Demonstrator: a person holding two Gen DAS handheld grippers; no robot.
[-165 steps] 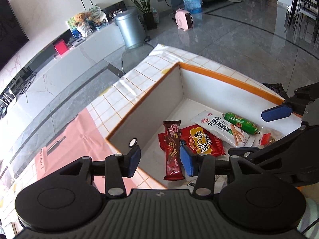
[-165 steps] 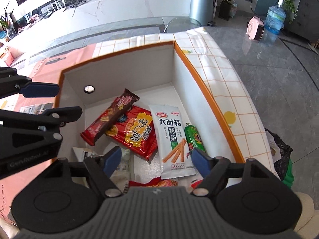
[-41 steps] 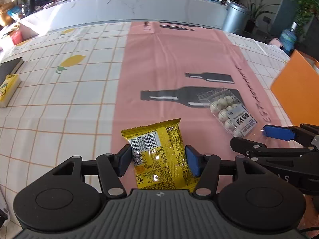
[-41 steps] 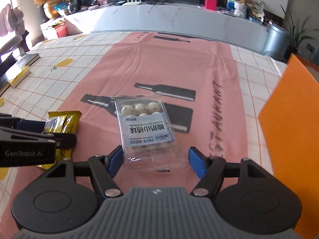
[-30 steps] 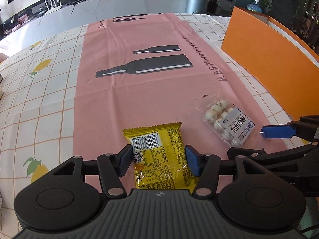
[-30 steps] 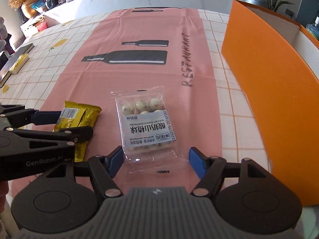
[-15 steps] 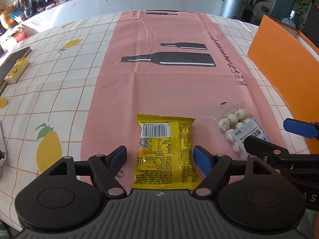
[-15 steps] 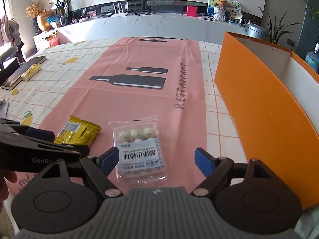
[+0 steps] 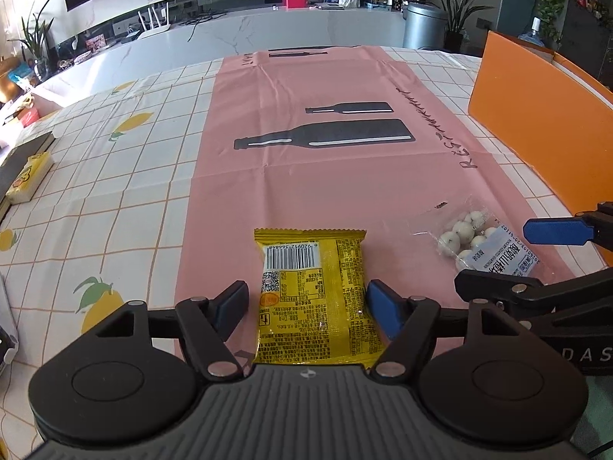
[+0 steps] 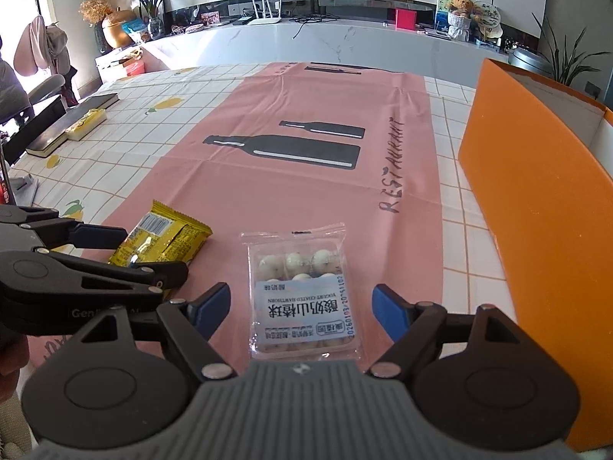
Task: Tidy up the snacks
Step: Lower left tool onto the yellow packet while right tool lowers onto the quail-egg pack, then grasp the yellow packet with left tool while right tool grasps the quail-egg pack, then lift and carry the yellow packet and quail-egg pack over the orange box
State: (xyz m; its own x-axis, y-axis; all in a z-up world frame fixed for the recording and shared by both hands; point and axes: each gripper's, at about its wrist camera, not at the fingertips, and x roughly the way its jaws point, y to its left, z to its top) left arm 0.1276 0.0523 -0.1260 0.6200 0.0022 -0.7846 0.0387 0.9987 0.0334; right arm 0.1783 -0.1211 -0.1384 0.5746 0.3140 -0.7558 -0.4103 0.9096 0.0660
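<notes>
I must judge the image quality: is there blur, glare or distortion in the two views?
Left wrist view: sharp; the barcode on the yellow packet is readable, fisheye bends the table edge. Right wrist view: sharp too; light glare on the clear pack of white balls, the orange box wall looks curved.

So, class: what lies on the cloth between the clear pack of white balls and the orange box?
Nothing: in the right wrist view only bare pink runner and checked tablecloth lie between the clear pack of white balls and the orange box.
</notes>
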